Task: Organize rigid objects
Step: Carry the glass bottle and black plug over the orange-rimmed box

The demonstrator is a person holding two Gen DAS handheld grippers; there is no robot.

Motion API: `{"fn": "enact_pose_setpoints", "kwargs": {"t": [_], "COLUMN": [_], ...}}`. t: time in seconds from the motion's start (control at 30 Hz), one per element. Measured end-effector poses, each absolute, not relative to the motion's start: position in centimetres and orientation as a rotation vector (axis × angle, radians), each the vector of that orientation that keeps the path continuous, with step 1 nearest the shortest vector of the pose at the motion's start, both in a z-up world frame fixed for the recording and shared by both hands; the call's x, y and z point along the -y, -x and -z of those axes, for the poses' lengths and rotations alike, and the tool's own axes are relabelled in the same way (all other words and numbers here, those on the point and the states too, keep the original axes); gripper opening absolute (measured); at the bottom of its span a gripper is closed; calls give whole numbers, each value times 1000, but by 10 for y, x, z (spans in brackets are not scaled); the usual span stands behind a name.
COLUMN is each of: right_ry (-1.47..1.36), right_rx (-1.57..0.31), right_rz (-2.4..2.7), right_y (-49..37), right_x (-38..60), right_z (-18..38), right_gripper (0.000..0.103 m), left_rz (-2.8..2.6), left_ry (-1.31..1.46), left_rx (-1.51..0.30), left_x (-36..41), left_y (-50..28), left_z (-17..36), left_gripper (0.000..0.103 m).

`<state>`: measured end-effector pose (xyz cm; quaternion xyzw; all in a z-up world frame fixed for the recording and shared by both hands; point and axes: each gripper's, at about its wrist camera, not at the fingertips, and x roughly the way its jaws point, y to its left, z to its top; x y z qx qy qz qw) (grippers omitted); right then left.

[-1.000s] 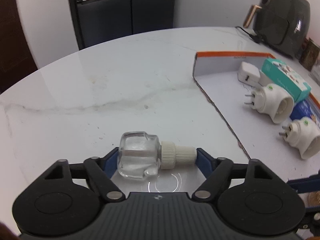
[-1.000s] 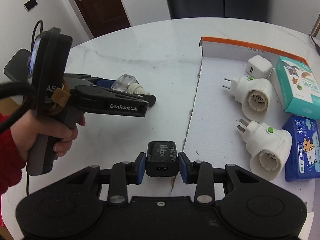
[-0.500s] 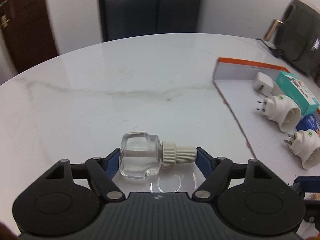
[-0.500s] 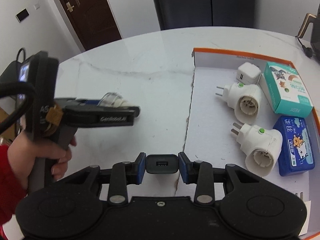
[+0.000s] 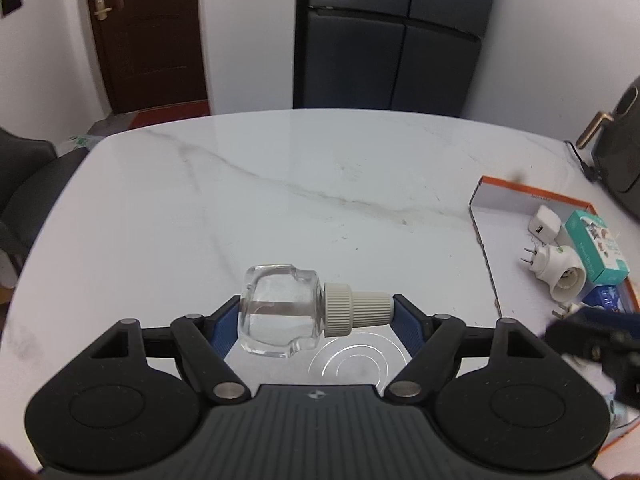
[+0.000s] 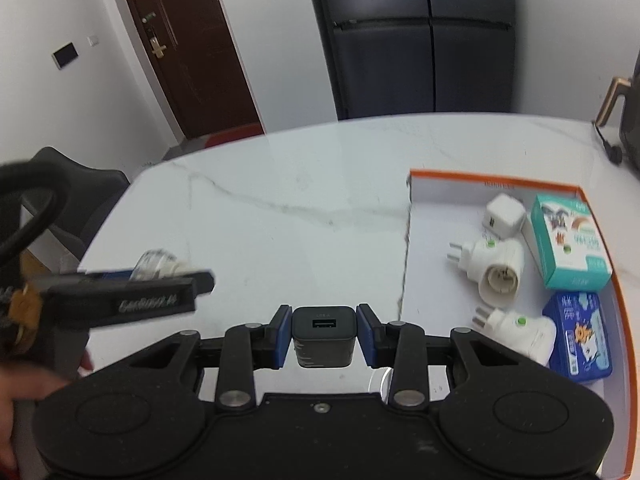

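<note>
My left gripper [image 5: 316, 314] is shut on a clear glass bottle [image 5: 280, 312] with a ribbed cream cap, held sideways above the white marble table [image 5: 280, 184]. It also shows in the right wrist view [image 6: 160, 266], at the left. My right gripper [image 6: 323, 334] is shut on a black USB charger [image 6: 323, 336], held above the table just left of the orange-edged box lid [image 6: 496, 180]. The lid holds a white charger [image 6: 503, 216], two white plug adapters [image 6: 494, 270], a teal box [image 6: 568, 240] and a blue packet [image 6: 582, 336].
A dark air fryer [image 5: 618, 148] with its cord stands at the table's far right. A dark fridge [image 5: 392, 40] and a brown door [image 5: 148, 36] are behind the table. A dark chair [image 5: 28, 184] stands at the left.
Both grippers have lifted and tilted up, so the table looks farther off and the room shows. The left gripper has drawn back to the left. Both keep their hold.
</note>
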<state>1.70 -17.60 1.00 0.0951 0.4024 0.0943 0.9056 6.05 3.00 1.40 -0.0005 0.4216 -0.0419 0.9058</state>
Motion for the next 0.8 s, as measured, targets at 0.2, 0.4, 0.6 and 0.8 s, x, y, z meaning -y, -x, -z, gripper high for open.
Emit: {"fn": "enact_pose_setpoints", "kwargs": {"t": [0.2,0.4,0.6,0.8], "right_ry": [-188,-191,-200,-219], "right_rx": [-775,-734,-697,-671], "right_rz": [-205,-199,-175,-133], "right_y": [-8,1,13,25], "right_x": [177,186,202,223], "right_z": [-31,-46,-56,-62], "right_gripper": [43,43,43,43], "left_rz": [55,65,94,138], "left_ry": [28,33,15,-2], "left_rx": [-852,-818,-796,-782], "left_x": [-32,-19,5,28], "left_y": [-38,-29,-27,-25], "left_z": [-31,-43,-50,-55], "left_gripper": [79,79,79,79]}}
